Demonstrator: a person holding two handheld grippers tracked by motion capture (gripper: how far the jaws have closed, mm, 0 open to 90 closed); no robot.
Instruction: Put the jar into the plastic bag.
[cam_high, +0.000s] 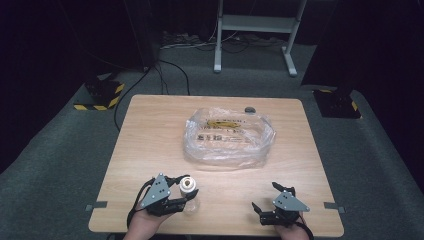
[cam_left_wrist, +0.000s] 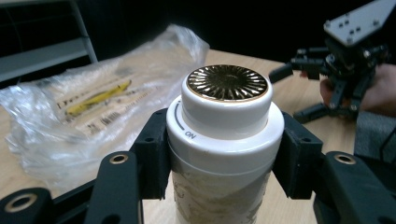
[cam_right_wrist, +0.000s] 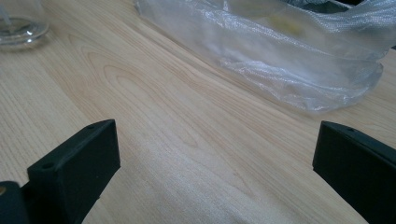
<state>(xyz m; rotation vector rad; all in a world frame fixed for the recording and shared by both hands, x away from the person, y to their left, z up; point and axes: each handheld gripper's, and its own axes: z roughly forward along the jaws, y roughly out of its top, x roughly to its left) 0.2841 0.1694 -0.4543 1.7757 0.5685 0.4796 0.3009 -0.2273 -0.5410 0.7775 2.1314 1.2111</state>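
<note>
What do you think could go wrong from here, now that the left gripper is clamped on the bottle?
The left gripper is shut on the bottle just under its white cap, with only the pads touching the smooth round wall, so the bottle might slip or twist when lifted. The clear lower part looks like glass, so a drop onto the table could crack it. The right gripper is open and holds nothing, so nothing would steady the bottle if it tips.
</note>
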